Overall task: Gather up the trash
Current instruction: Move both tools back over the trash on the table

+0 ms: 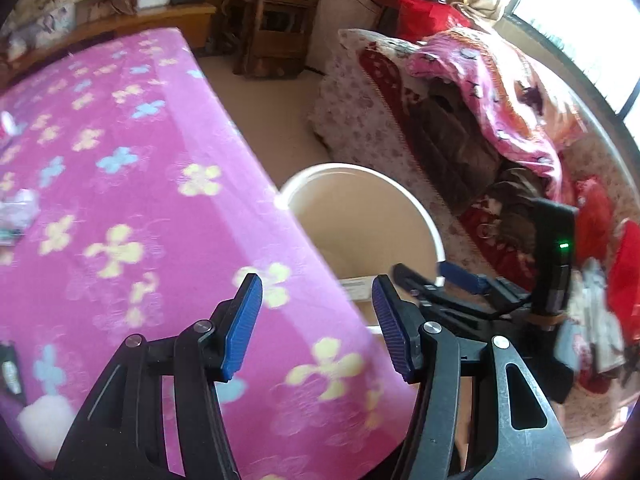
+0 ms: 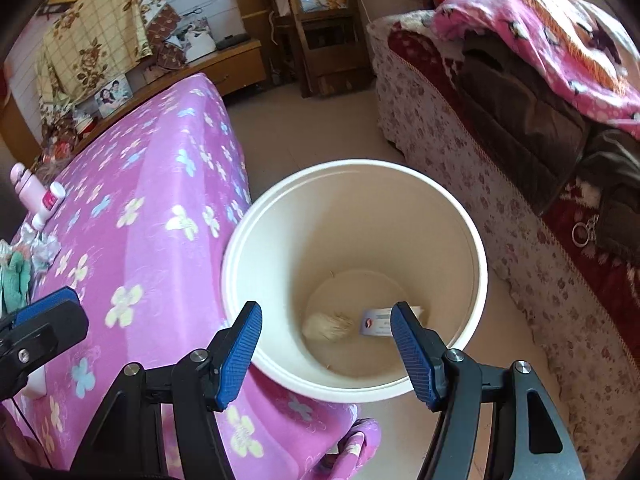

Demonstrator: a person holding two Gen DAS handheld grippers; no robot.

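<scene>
Right gripper [image 2: 326,354]: blue fingers [image 2: 236,356] parted, nothing held, poised over white bucket [image 2: 478,248]. Left gripper [image 1: 318,326]: likewise parted, empty. Trash—tissue wad [image 2: 328,326], card [image 2: 376,320]—is seen on bucket bottom, beside pink-covered surface [image 2: 152,240].

The pink cloth on the tabletop [image 1: 120,184] hides the left side of the white bucket [image 1: 400,188] ahead of the left gripper [image 1: 316,324]. Far left of that gripper, some small things [image 1: 16,216] are blurry and cut off. Below the right gripper [image 2: 326,340], a card [image 2: 376,322] in the bucket is partly hidden, its print too small to read.
</scene>
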